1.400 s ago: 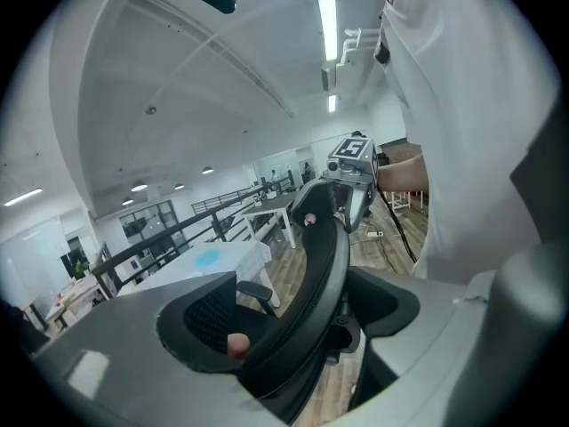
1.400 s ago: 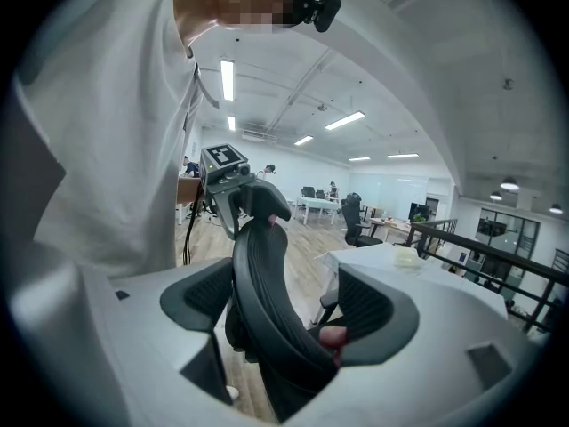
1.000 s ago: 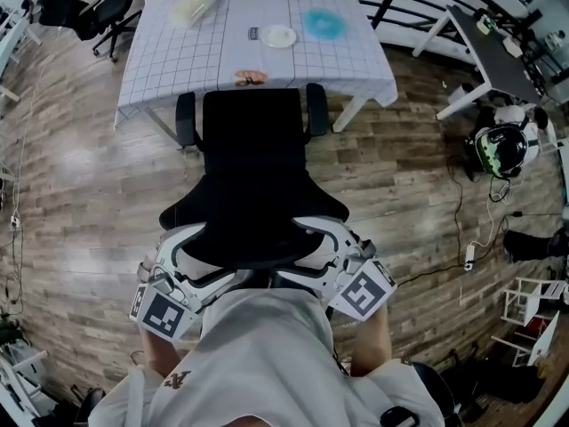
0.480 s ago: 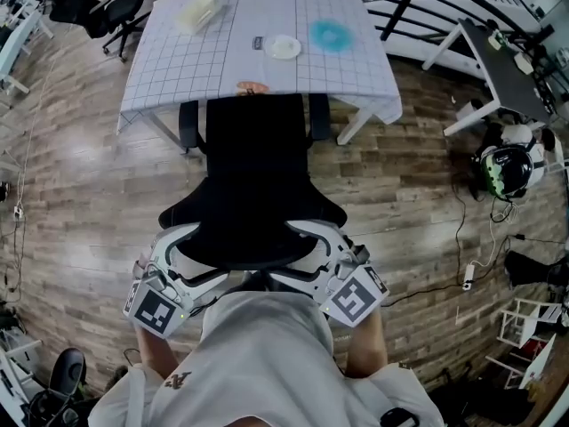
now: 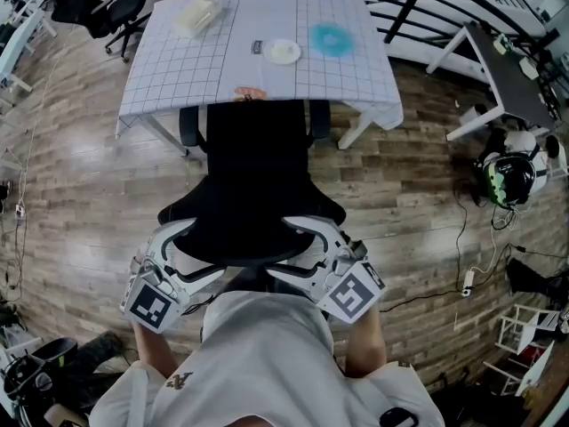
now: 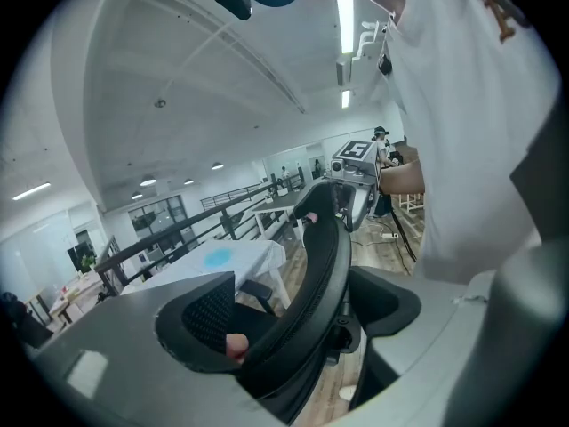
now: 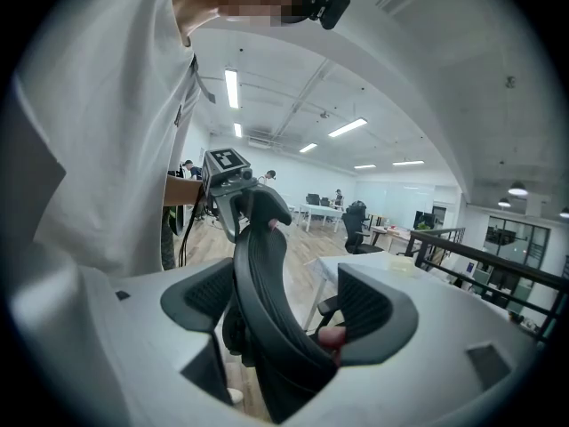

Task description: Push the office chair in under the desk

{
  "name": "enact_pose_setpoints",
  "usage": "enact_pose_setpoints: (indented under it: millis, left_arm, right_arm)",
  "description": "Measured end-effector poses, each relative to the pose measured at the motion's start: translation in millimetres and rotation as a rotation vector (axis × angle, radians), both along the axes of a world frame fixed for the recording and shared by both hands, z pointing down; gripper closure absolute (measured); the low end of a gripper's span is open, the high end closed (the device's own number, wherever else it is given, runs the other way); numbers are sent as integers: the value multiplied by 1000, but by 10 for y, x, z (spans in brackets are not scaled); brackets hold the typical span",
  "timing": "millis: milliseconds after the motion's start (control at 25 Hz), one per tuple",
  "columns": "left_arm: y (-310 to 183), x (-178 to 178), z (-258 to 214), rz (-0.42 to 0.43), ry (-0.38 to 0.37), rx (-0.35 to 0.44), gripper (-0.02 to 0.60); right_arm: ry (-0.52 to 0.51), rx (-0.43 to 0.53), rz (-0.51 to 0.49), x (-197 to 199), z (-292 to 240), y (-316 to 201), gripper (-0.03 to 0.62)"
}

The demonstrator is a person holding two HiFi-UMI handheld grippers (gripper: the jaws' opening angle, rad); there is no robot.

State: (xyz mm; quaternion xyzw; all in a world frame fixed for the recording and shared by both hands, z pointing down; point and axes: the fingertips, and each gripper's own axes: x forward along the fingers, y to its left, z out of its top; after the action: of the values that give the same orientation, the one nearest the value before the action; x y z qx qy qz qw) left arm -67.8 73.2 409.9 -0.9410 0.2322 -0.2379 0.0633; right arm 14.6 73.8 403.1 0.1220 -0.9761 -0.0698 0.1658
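Observation:
The black office chair (image 5: 253,172) stands at the desk (image 5: 160,69), which wears a white grid cloth. Its seat front and armrest tips sit at the cloth's near edge. My left gripper (image 5: 182,247) holds the left side of the backrest top, and my right gripper (image 5: 307,238) holds the right side. The left gripper view shows the backrest (image 6: 307,283) running between the left gripper's (image 6: 302,305) jaws, touching both. In the right gripper view the backrest (image 7: 267,301) is likewise clamped by the right gripper (image 7: 284,305). The chair's base is hidden.
On the desk lie a white plate (image 5: 283,52), a blue ring (image 5: 331,36), a pale container (image 5: 197,12) and an orange item (image 5: 249,93) at the near edge. Another chair (image 5: 107,12) stands far left. A helmet (image 5: 507,172), cables (image 5: 462,238) and a dark desk (image 5: 498,56) lie right.
The chair has rolled a little toward the desk, so its front and armrest tips reach the cloth edge. Both grippers followed it, still on the backrest.

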Motion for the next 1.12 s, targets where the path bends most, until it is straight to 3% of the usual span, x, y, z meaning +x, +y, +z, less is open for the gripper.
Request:
enact_pose_setpoints:
  millis: [1120]
  left_arm:
    - [-821, 44, -10, 48, 17, 4, 179]
  right_arm:
    - [19, -35, 41, 28, 13, -802, 220]
